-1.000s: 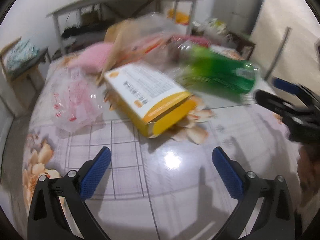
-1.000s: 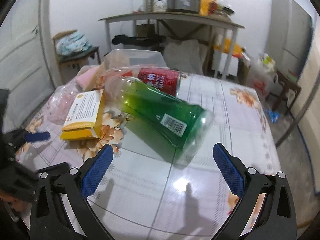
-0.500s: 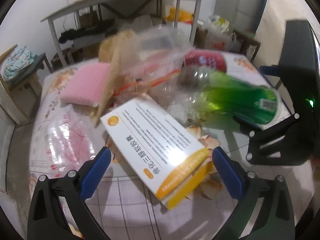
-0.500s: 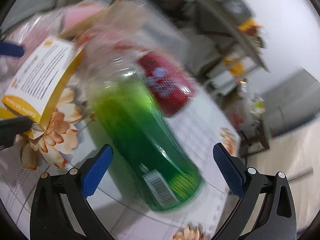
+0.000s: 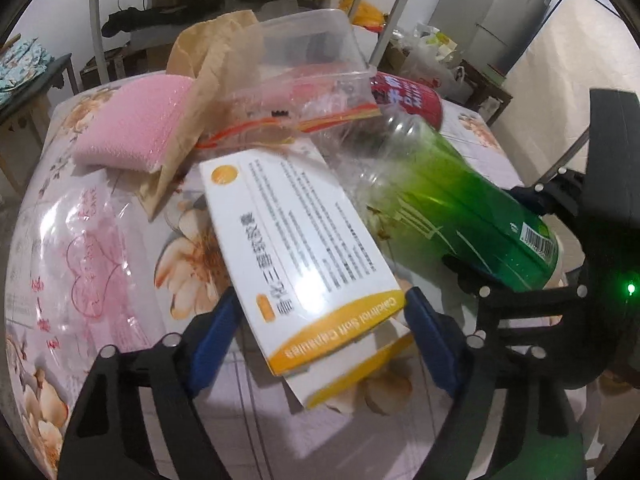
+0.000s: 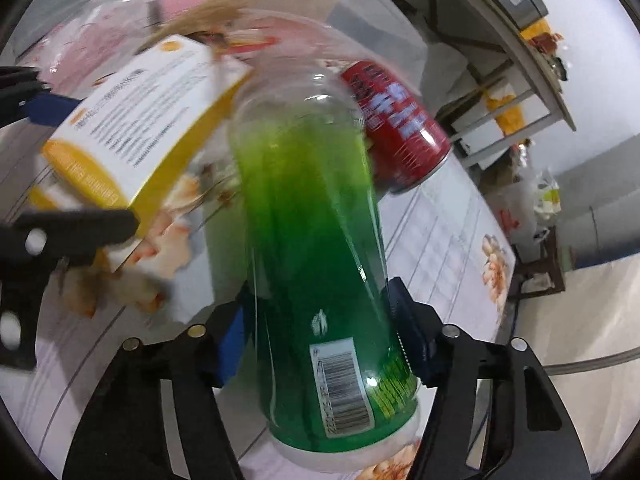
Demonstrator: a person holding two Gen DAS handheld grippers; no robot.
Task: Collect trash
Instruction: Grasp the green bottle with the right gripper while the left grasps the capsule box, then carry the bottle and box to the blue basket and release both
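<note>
A white and yellow capsule box (image 5: 304, 240) lies on the floral table (image 5: 248, 432). My left gripper (image 5: 320, 304) straddles its near end; its jaws are closing and both blue pads touch the box's sides. A green plastic bottle (image 6: 320, 264) lies beside the box, neck pointing away. My right gripper (image 6: 320, 292) is around its lower body, jaws closing, pads pressed on both sides. In the left wrist view the bottle (image 5: 464, 216) and the right gripper (image 5: 520, 300) show at the right. The box (image 6: 148, 120) and a left finger (image 6: 80, 224) appear in the right wrist view.
Behind the box lies a heap: a red can (image 5: 408, 96), a clear plastic tub (image 5: 308, 36), a zip bag (image 5: 296, 116), brown paper (image 5: 208, 80) and a pink foam pad (image 5: 136, 128). A clear printed bag (image 5: 80, 248) lies left. A grey table and fridge stand beyond.
Both grippers moved in over the table, the left onto the box and the right onto the bottle. The right wrist rolled. Both sets of jaws narrowed from wide open onto these items.
</note>
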